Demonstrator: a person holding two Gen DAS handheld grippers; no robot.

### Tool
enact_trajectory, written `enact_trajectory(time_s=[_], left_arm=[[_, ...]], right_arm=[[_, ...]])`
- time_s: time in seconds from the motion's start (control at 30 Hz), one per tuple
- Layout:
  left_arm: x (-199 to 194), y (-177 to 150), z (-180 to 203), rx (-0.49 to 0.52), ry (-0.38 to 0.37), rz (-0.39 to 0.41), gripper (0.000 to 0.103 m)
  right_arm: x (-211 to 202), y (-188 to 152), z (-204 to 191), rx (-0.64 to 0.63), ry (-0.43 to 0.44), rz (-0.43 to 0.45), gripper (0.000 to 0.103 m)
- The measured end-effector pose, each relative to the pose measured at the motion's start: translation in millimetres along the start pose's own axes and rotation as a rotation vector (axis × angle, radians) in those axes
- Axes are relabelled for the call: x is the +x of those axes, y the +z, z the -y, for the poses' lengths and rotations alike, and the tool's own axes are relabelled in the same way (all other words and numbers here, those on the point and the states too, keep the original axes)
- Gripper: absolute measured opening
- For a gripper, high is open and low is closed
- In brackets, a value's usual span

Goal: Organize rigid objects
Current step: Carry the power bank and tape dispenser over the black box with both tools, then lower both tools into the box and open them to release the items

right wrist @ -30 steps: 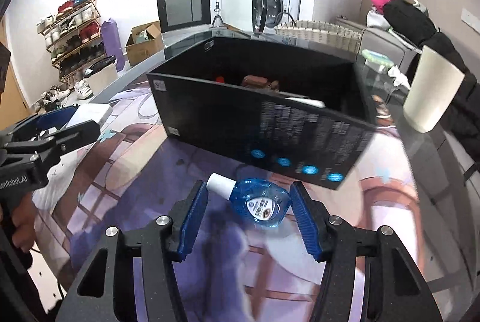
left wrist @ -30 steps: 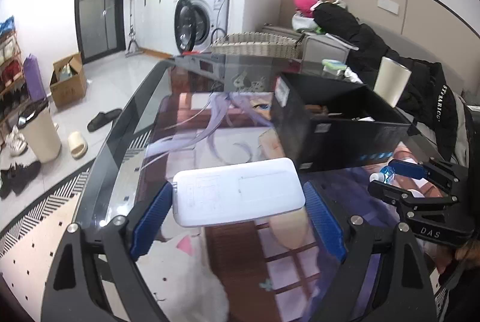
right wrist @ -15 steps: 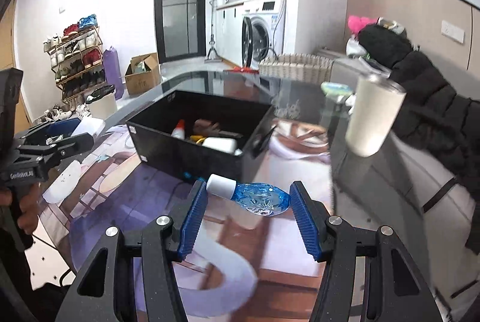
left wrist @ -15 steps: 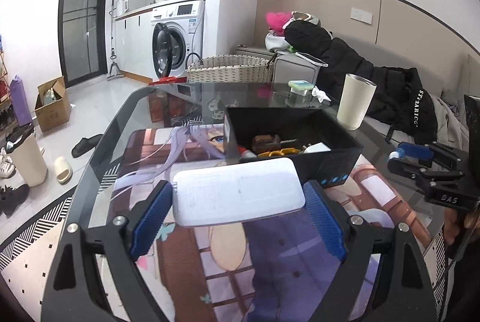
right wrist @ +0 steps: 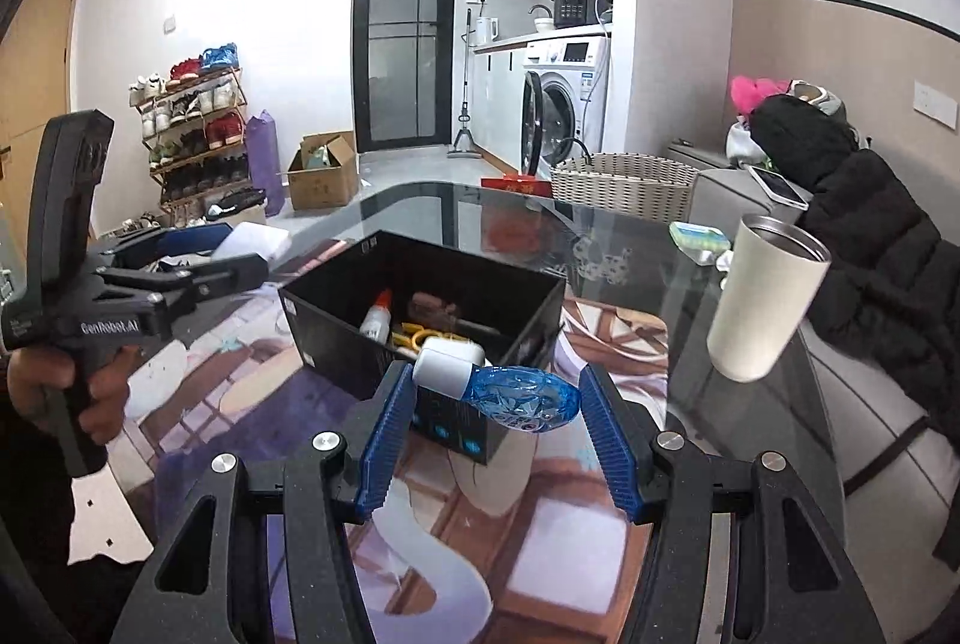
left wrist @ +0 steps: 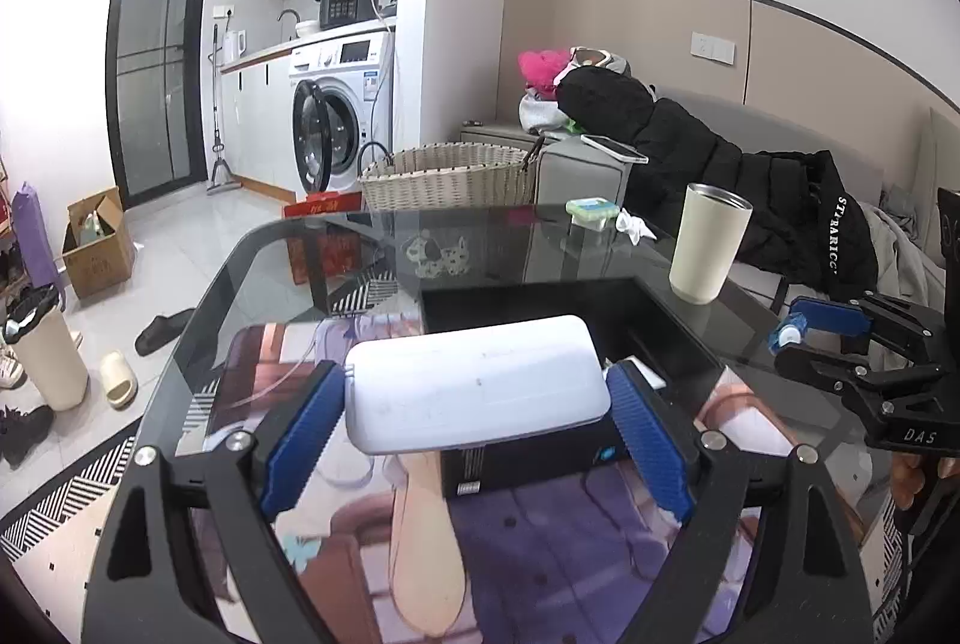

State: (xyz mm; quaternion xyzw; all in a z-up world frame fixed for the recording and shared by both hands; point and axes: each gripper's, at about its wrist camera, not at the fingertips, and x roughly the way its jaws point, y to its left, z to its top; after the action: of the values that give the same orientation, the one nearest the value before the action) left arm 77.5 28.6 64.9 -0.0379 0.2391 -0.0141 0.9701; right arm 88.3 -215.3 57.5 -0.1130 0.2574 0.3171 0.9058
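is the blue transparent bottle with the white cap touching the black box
Apart. In the right wrist view the blue bottle hangs clamped in the right gripper, raised in front of the black box.

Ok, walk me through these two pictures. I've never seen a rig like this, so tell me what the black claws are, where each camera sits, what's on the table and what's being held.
There is no robot here. A person holds a hand-operated two-finger claw in each hand, and a fisheye camera on each claw looks forward along its blue fingers.

The left camera shows the left gripper clamped on a flat white case. The right camera shows the right gripper clamped on a small blue bottle with a white cap. Each claw also appears at the edge of the other's picture.

Both are held above a glass table with a printed mat. On it stand an open black box holding a few small items, and a cream tumbler.
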Motion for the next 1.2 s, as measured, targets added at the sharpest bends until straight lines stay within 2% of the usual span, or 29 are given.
enact_trajectory(time_s=[0.47, 1.2], left_arm=[[37.8, 13.1, 8.5, 0.009, 0.011, 0.018, 0.088], [71.7, 2.5, 10.1, 0.014, 0.015, 0.030, 0.088]], right_arm=[[34.3, 28.0, -6.2, -0.049, 0.056, 0.019, 0.058], [74.2, 32.4, -13.1, -0.082, 0.079, 0.004, 0.058]])
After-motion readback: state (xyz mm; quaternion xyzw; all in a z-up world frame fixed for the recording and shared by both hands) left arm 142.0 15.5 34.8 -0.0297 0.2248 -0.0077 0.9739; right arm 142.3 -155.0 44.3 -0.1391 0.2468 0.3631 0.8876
